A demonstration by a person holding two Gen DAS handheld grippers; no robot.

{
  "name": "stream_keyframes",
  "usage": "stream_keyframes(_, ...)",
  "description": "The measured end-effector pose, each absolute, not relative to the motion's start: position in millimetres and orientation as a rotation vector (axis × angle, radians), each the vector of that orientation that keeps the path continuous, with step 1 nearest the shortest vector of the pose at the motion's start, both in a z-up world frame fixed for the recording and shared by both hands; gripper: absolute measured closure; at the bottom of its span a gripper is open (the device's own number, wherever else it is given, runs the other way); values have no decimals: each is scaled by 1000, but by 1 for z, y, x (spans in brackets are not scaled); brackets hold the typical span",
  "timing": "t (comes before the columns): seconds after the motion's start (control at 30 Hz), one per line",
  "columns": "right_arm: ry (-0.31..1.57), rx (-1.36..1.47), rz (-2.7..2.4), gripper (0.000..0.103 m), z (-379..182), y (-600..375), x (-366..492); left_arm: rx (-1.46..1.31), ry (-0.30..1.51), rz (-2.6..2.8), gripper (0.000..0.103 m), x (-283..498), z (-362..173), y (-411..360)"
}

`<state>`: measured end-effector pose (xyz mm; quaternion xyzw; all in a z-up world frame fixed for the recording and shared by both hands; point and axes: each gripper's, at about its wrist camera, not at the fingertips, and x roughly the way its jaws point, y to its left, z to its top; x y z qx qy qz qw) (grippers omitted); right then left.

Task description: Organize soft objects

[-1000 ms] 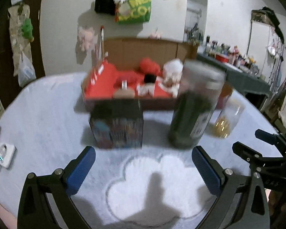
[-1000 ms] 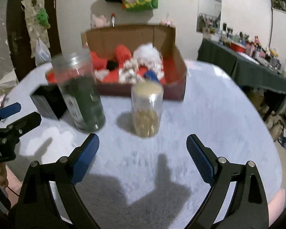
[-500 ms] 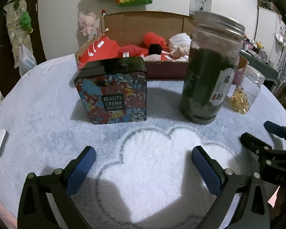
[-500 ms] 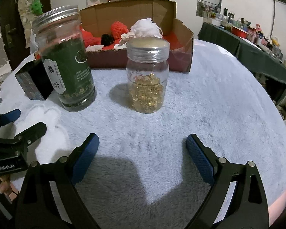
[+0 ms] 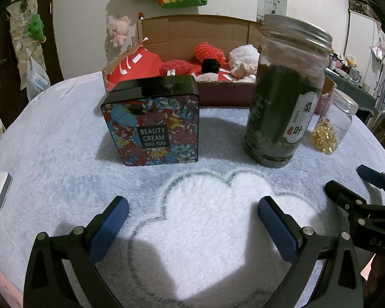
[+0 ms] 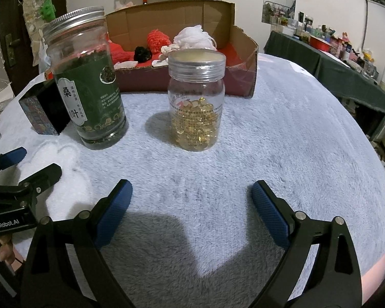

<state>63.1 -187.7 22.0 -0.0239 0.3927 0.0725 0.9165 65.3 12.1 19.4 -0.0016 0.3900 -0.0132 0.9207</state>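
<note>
I've got both grippers low over the fleece w/ jaws spread wide, nothing held: left gripper [image 5: 192, 224], right gripper [image 6: 191, 206]. Soft items sit piled in the cardboard box [image 6: 243, 39] at the back, prob. the collection spot. 3 hard things, tin [image 5: 154, 123], green jar [image 6: 86, 82], capsule jar [image 6: 196, 102], stand between my jaws & the box. Red knit piece [image 5: 208, 51] is well beyond reach; can't tell what's underneath.

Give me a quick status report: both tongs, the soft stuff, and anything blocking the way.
Left tongs open, empty. Right tongs open, empty. Soft items sit in the cardboard box. Tin, tea jar, capsule jar stand in front.
</note>
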Motion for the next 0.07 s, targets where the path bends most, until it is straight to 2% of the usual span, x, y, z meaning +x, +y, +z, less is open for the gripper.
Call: stream_keyframes(0.07,808,-50,148,8,22,-188,63,-4,803,-28,0,65,19,12)
